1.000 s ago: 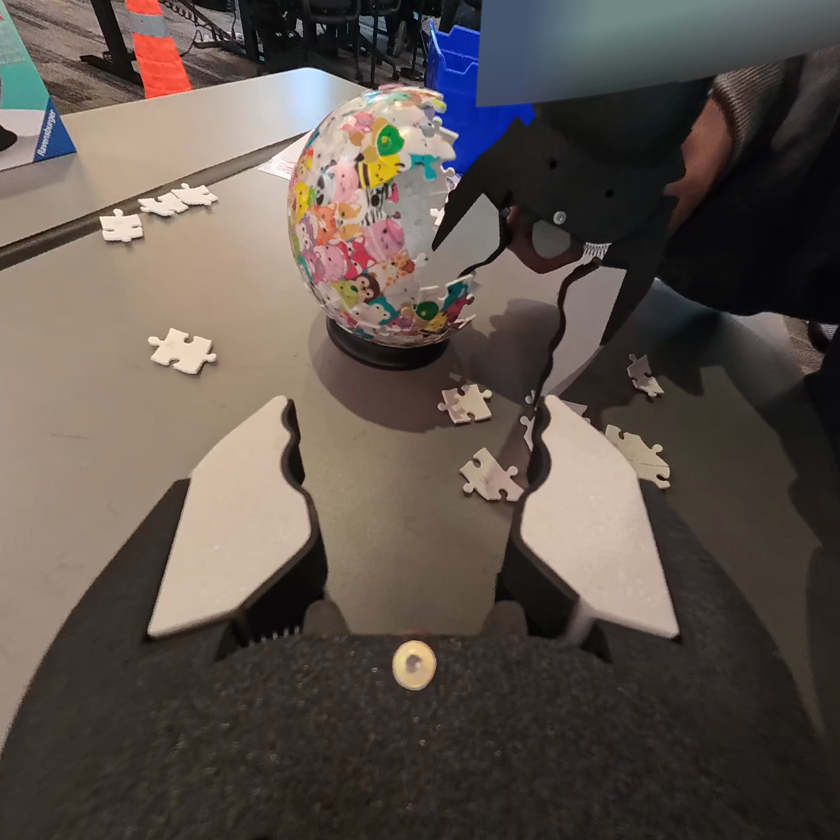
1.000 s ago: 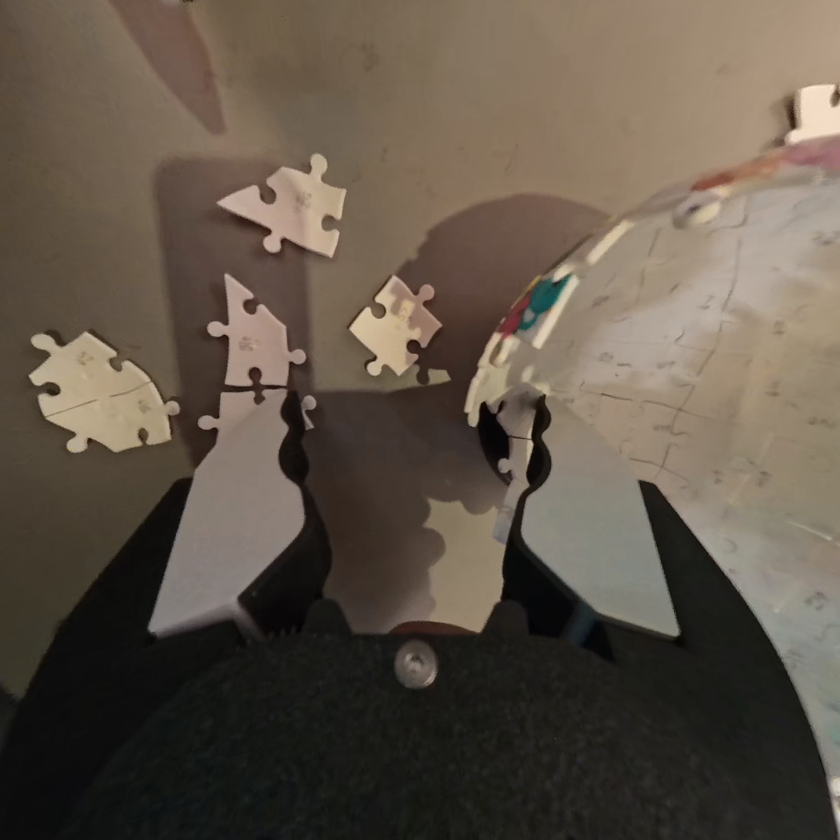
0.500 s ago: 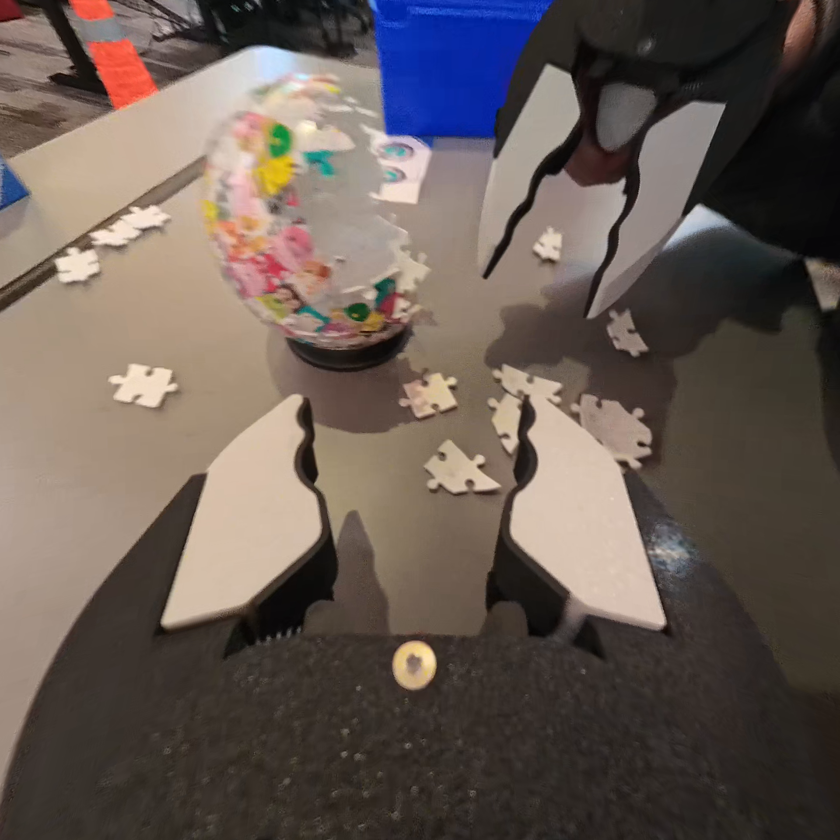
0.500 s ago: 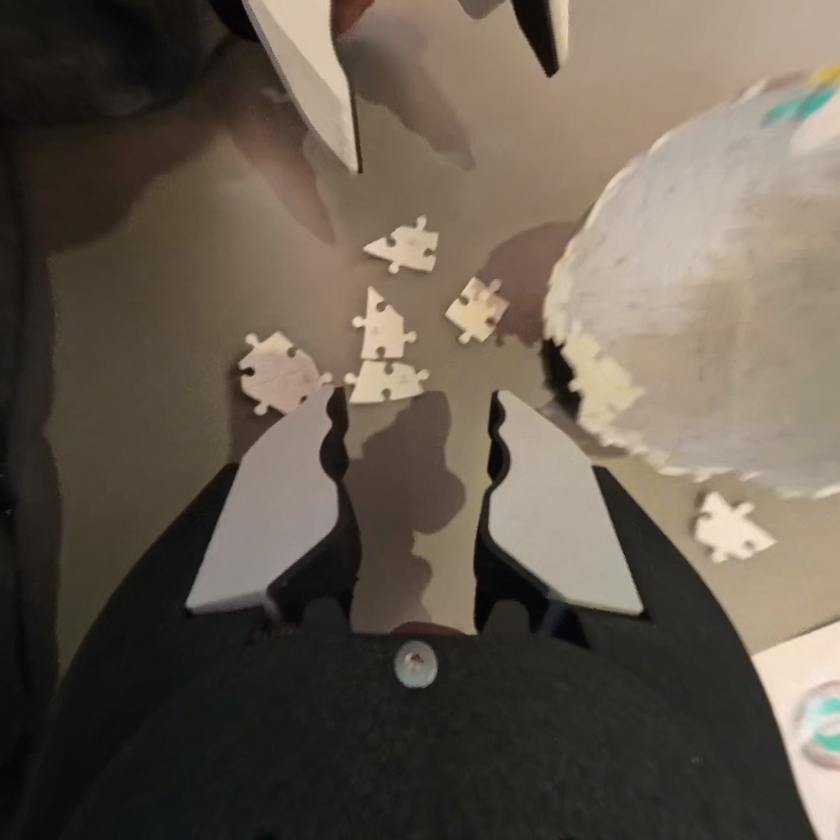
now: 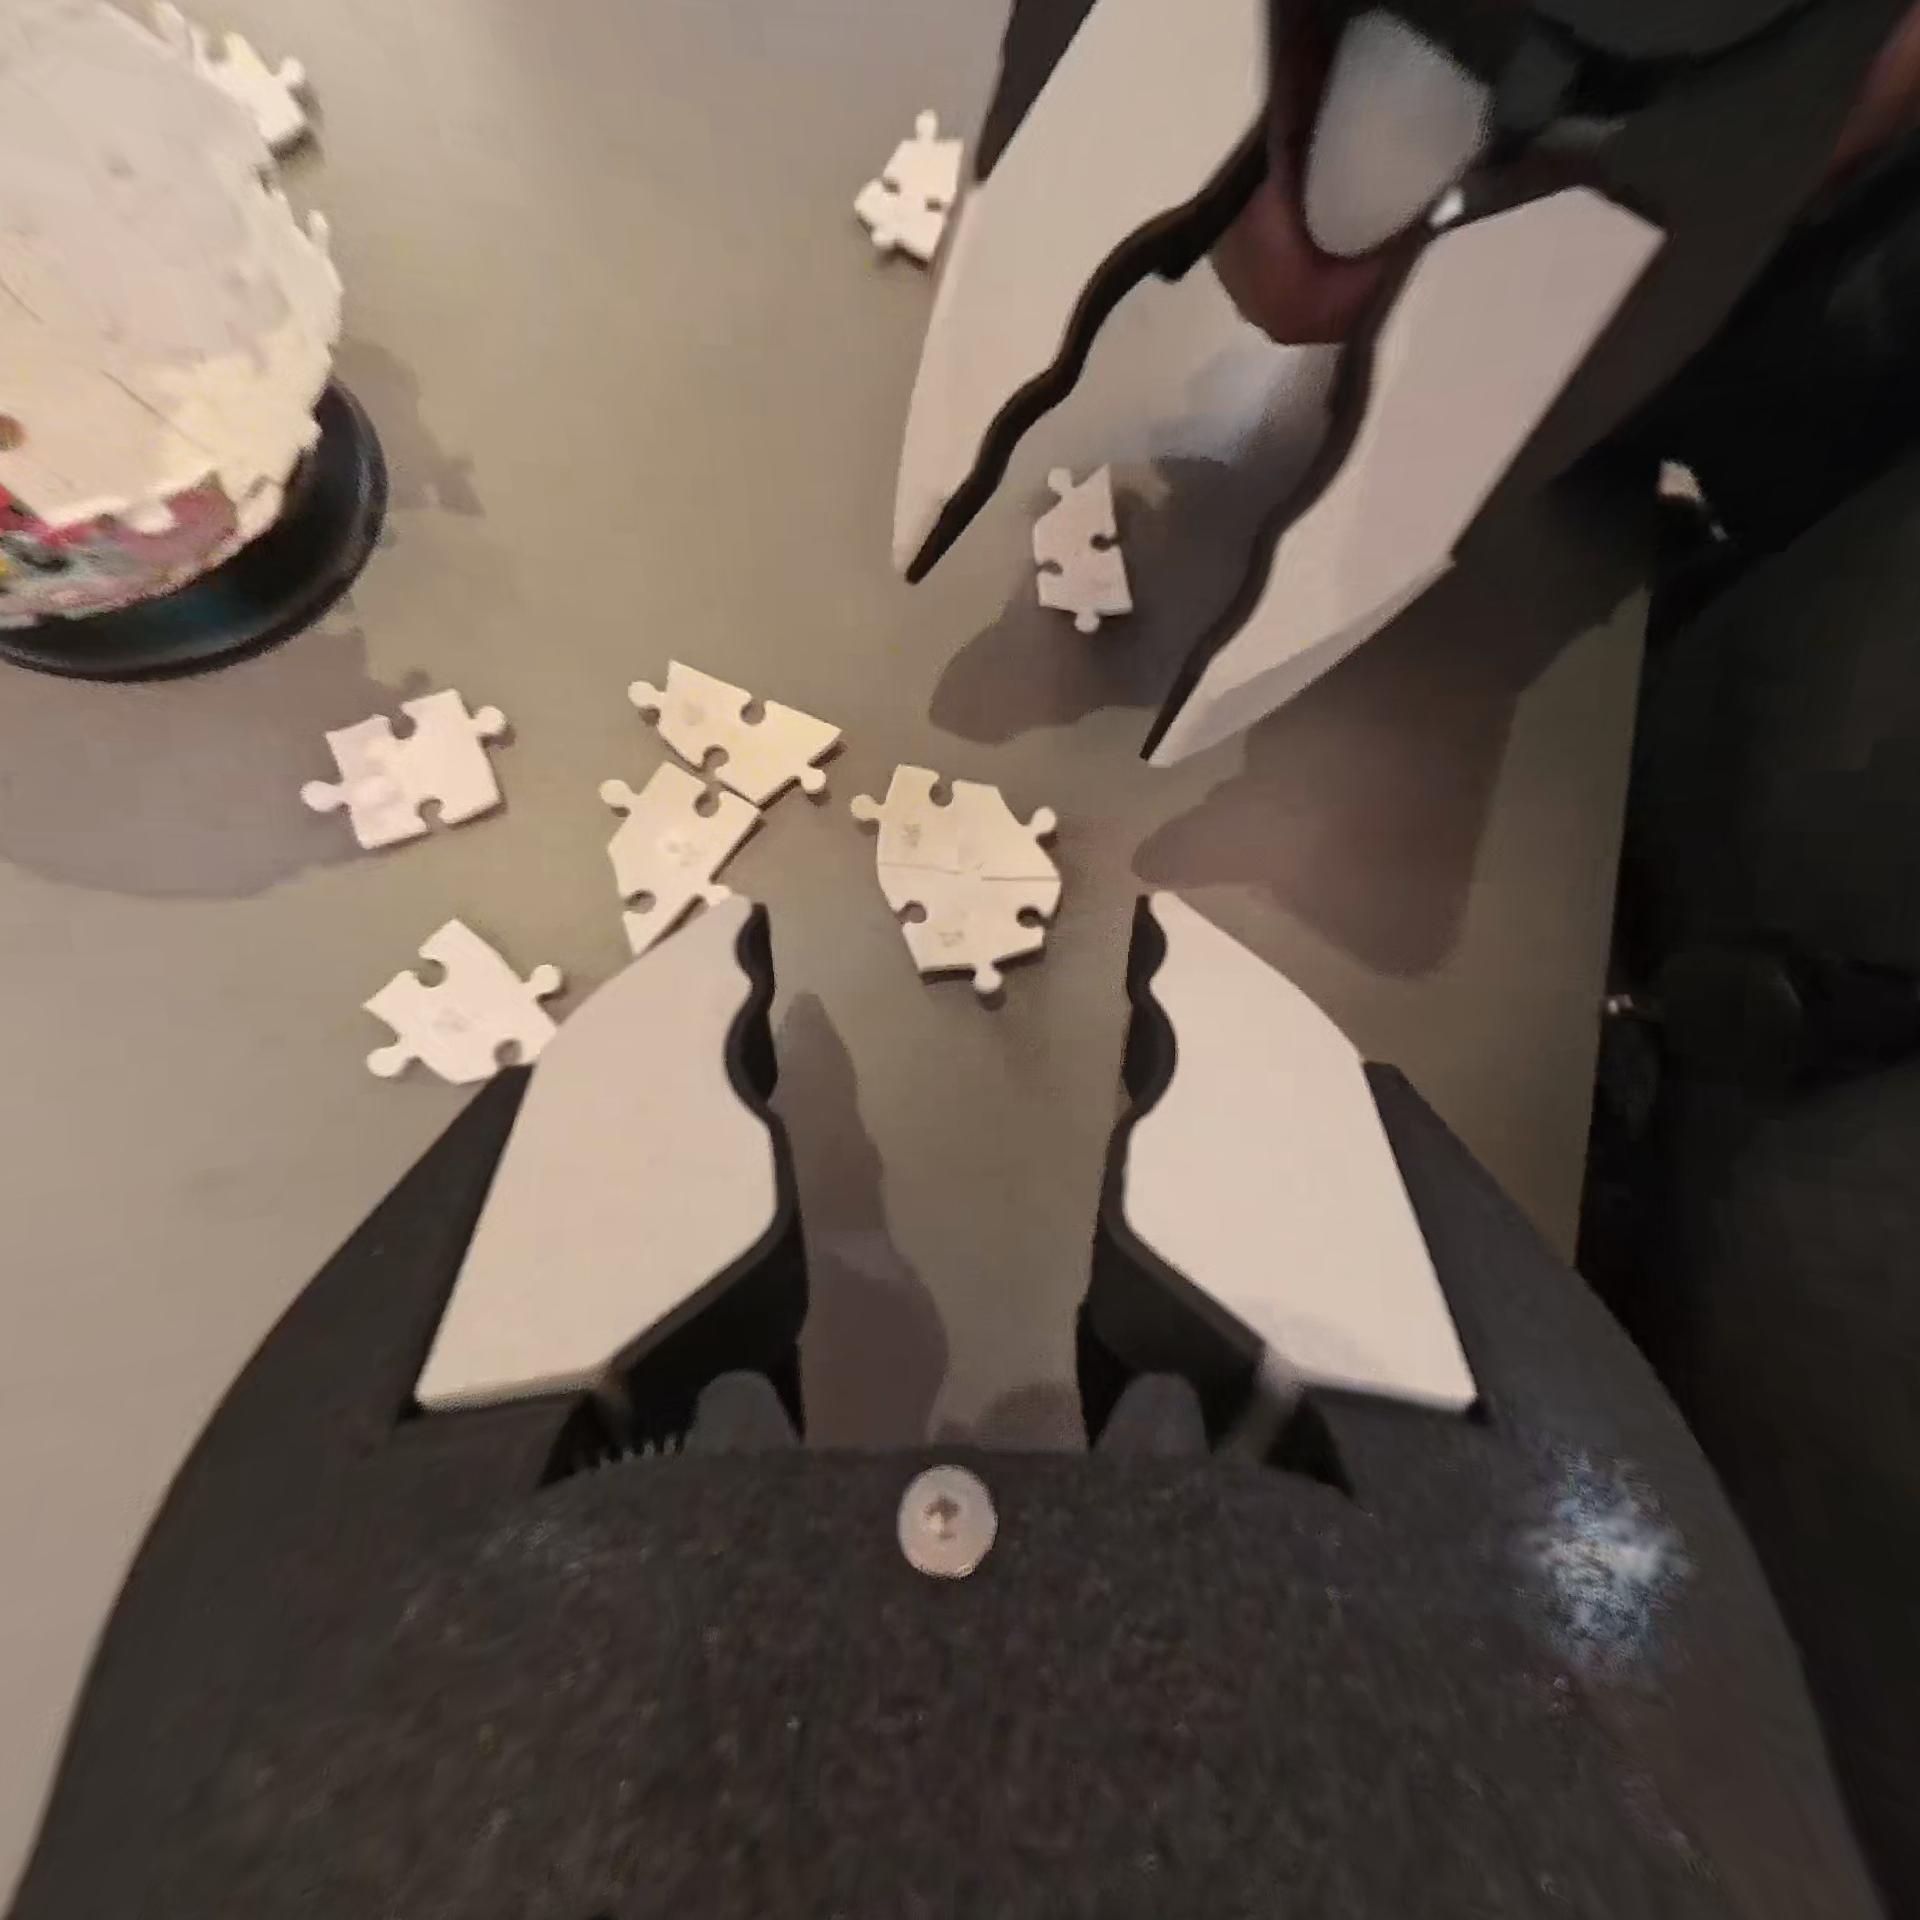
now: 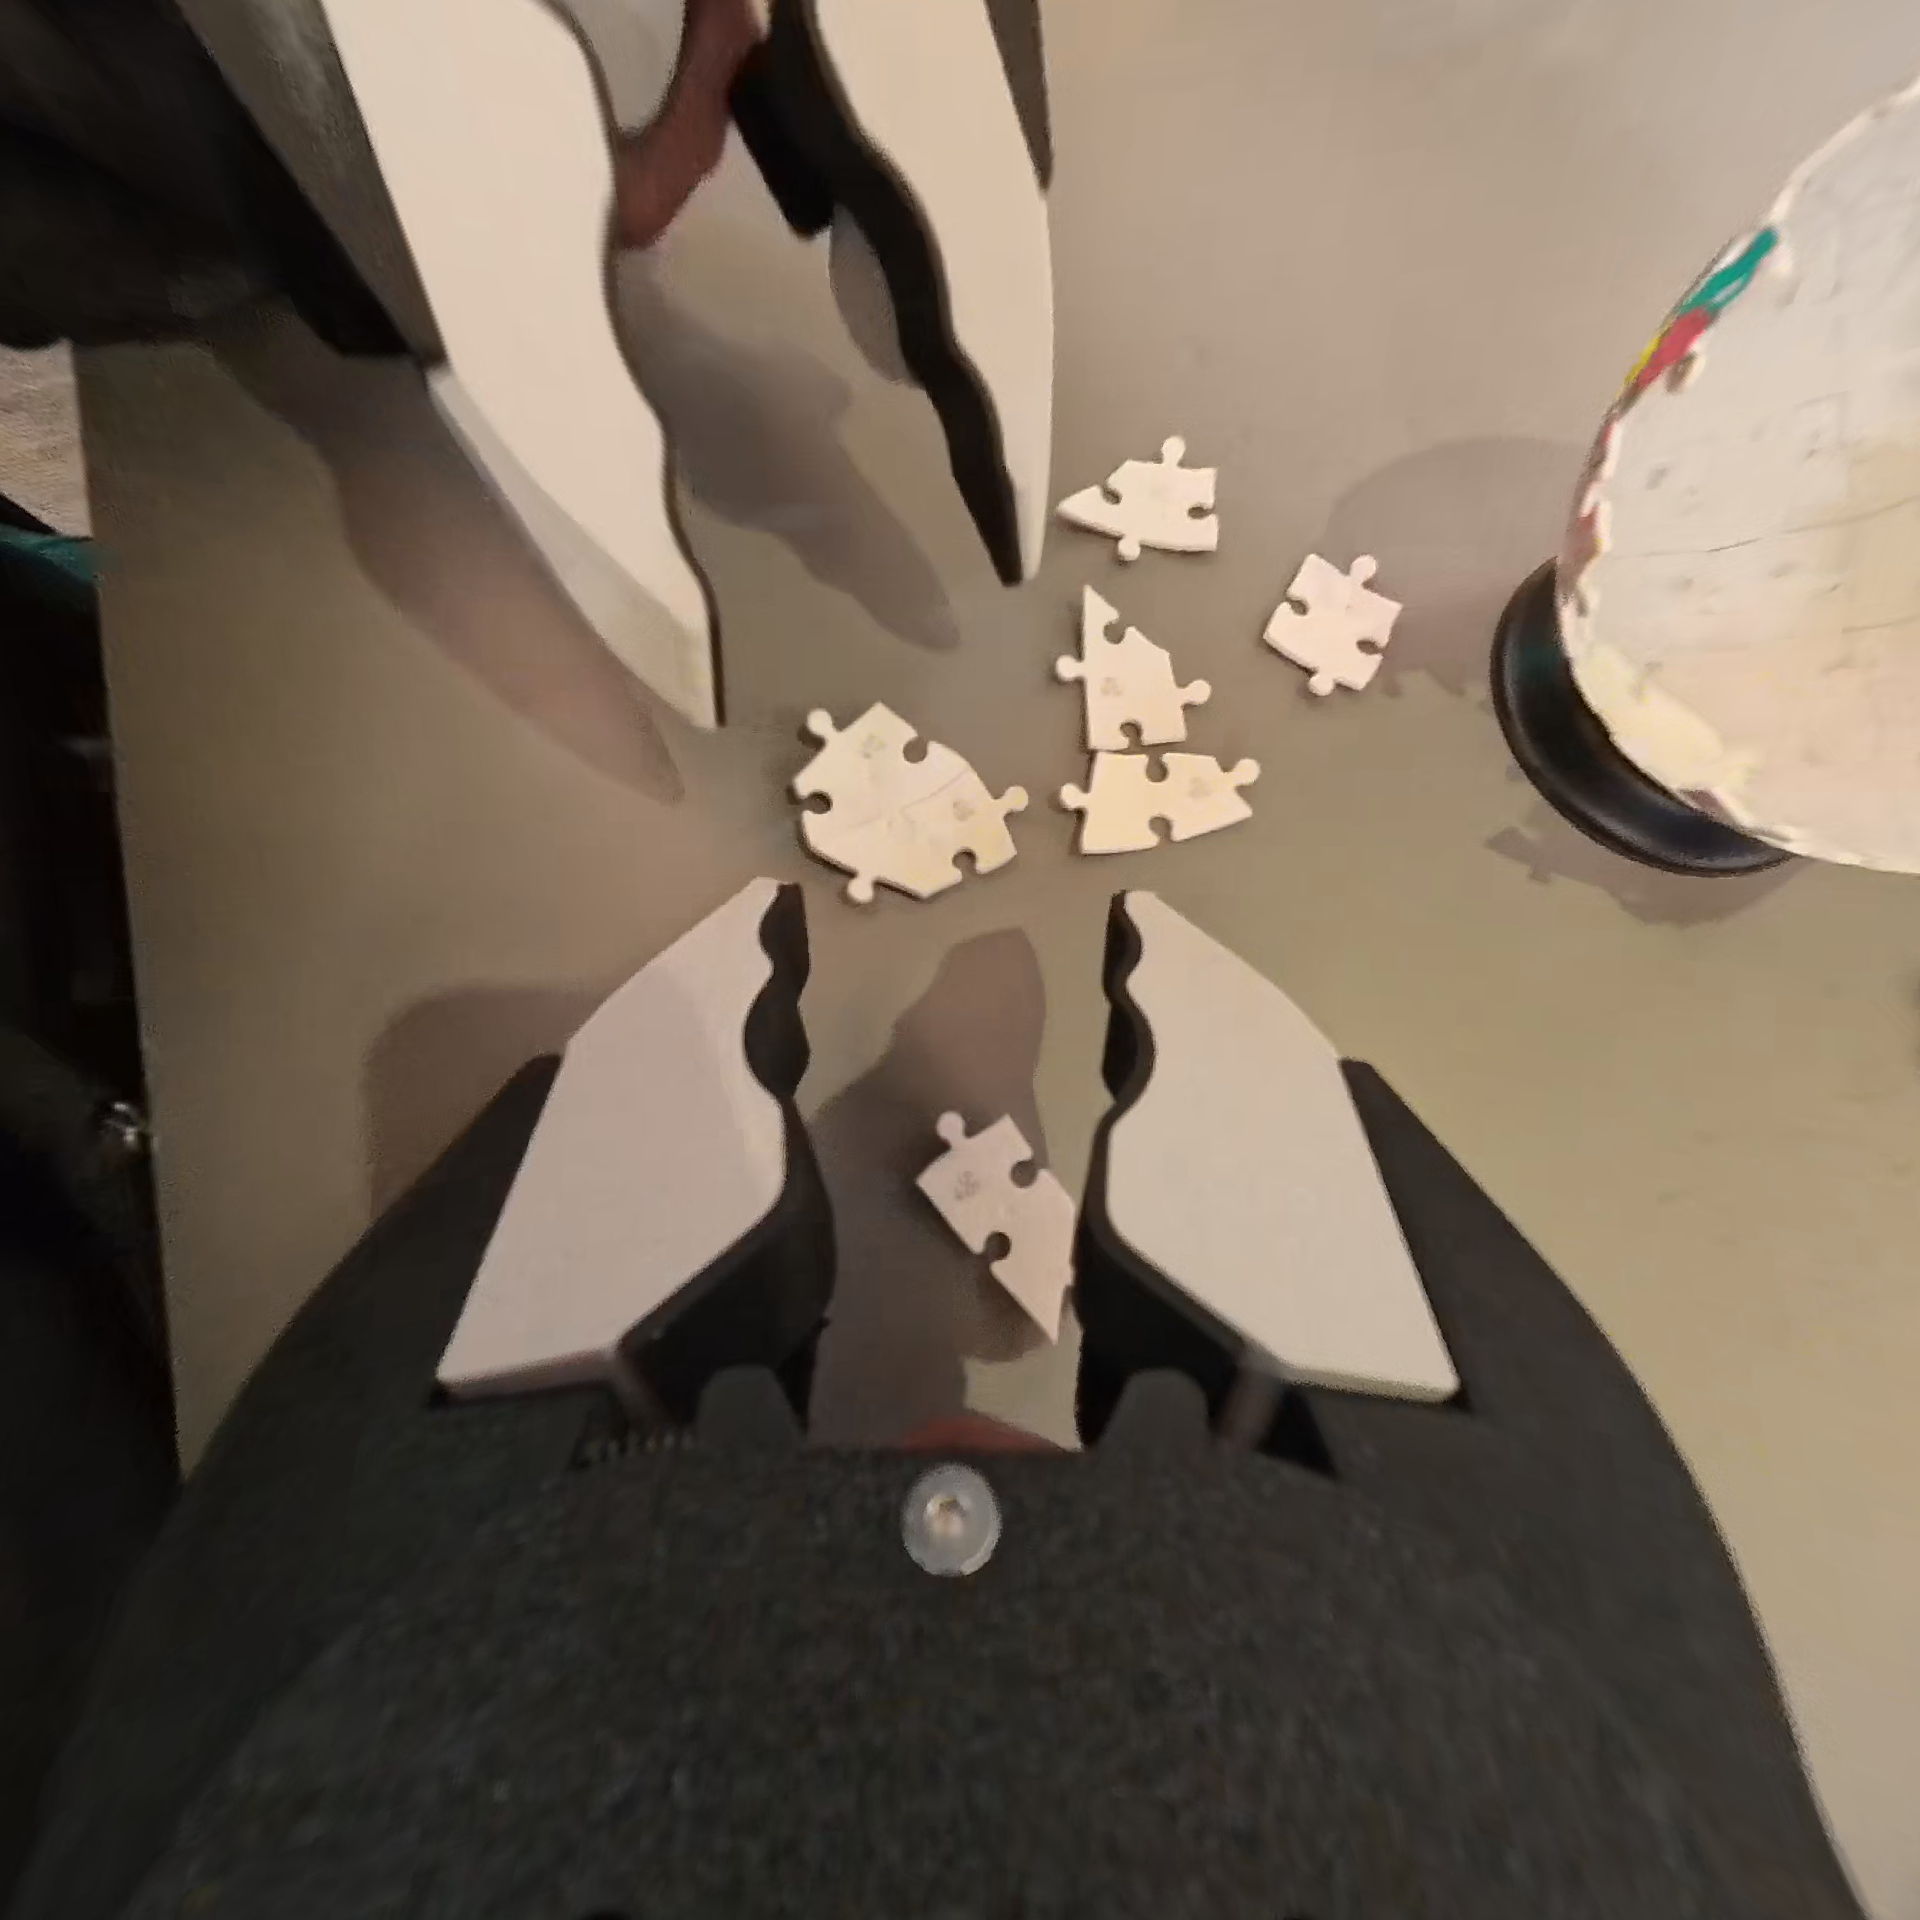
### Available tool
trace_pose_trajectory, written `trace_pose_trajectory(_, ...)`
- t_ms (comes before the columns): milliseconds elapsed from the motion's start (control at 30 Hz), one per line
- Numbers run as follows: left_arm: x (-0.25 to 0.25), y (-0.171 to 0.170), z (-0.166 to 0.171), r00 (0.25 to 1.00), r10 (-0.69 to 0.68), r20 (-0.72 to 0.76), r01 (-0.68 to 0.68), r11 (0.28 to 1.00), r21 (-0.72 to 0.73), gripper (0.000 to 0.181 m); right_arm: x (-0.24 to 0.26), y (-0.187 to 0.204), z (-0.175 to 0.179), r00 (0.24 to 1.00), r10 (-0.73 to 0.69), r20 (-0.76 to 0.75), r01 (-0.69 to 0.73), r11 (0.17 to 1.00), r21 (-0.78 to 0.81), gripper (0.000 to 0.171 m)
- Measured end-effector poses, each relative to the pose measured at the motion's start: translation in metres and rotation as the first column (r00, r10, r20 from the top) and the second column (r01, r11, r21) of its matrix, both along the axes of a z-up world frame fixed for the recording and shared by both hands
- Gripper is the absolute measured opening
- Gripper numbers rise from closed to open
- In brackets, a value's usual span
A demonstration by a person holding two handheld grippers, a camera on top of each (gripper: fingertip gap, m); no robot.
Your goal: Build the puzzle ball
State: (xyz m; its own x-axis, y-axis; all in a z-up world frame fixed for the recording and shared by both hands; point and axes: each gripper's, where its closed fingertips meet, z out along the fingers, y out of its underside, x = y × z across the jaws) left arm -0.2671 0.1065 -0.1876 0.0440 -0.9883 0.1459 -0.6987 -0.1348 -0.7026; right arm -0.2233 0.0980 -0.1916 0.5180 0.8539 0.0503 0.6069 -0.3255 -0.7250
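Note:
The part-built puzzle ball [image 5: 156,260] sits on its black stand [image 5: 281,582] at the upper left, white inner side showing; in the right wrist view the ball [image 6: 1766,499] is at the right edge. Several white loose pieces lie face down on the grey table. A joined cluster of pieces [image 5: 966,873] [image 6: 904,800] lies just ahead of both grippers. My left gripper [image 5: 945,914] is open and empty above the table. My right gripper [image 6: 951,899] is open and empty, and one loose piece [image 6: 1003,1216] lies on the table between its fingers. Each gripper shows in the other's view [image 5: 1034,665] [image 6: 862,644].
Other loose pieces [image 5: 416,769] [image 5: 738,727] [image 5: 457,1008] lie between the cluster and the stand [image 6: 1600,769]. One piece [image 5: 909,187] lies farther back. The table's edge [image 5: 1600,935] runs down the right, with a person's dark clothing beyond it. About 5 centimeters separates my left fingertips from my right.
Both grippers have tipped down over the loose pieces. My right gripper has left the ball's open side and moved to face my left gripper. The ball has shifted to the edge of both views.

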Motion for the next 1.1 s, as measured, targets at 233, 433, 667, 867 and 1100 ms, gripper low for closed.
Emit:
trace_pose_trajectory(233,0.008,-0.006,-0.034,0.981,0.13,-0.145,-0.109,0.984,0.143,0.073,0.023,-0.007,-0.006,0.997,-0.055,-0.051,0.058,0.997,0.055,0.035)
trace_pose_trajectory(433,0.015,-0.012,-0.035,0.982,0.14,-0.13,-0.122,0.982,0.142,0.059,0.032,-0.004,0.003,0.99,-0.074,-0.121,0.082,0.995,0.058,0.036)
trace_pose_trajectory(667,0.014,-0.015,-0.033,0.993,0.072,-0.09,-0.061,0.992,0.112,0.038,0.032,-0.009,-0.003,0.996,-0.027,-0.08,0.033,0.996,0.08,0.036)
trace_pose_trajectory(867,0.024,-0.037,0.011,0.992,-0.057,0.113,0.044,0.993,0.109,0.038,0.013,-0.031,0.014,0.96,0.095,-0.264,-0.099,0.995,-0.004,0.038)
trace_pose_trajectory(1100,0.022,-0.1,0.074,0.887,-0.265,0.377,0.311,0.948,-0.067,0.038,0.001,-0.081,0.09,0.763,0.477,-0.436,-0.363,0.874,0.322,0.035)
